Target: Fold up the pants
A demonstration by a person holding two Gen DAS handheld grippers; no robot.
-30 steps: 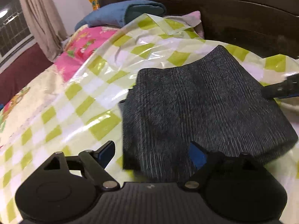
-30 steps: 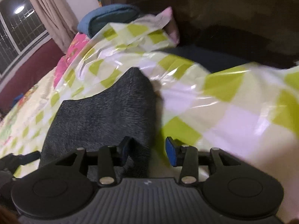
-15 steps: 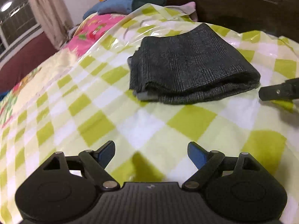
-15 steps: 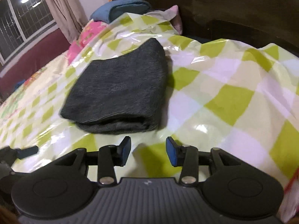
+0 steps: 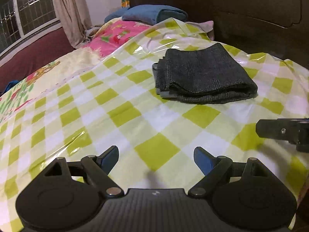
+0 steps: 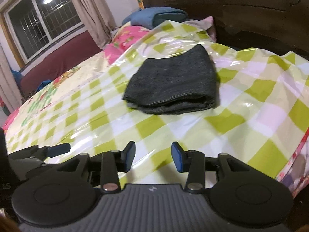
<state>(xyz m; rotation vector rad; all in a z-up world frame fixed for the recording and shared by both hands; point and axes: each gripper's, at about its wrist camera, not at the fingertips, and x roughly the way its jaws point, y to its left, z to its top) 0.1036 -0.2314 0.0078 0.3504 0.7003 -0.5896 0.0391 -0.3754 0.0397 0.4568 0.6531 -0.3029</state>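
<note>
on the checkered plastic sheet (image 5: 158, 119), folded dark grey pants (image 5: 204, 77) are lying

left gripper (image 5: 156, 157) and right gripper (image 6: 153, 155) are hovering nearby (both gaping, holding nothing)

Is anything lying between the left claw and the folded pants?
Nothing: only bare checkered plastic sheet separates the open left claw from the folded pants, clearest in the left wrist view.

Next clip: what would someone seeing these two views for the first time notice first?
The dark grey folded pants stand out, lying as a compact bundle on the glossy green-and-white checked plastic sheet that covers the bed. Both the left tongs and the right tongs are open and empty, well short of the bundle. Behind it, a folded blue blanket sits by the dark headboard.
</note>
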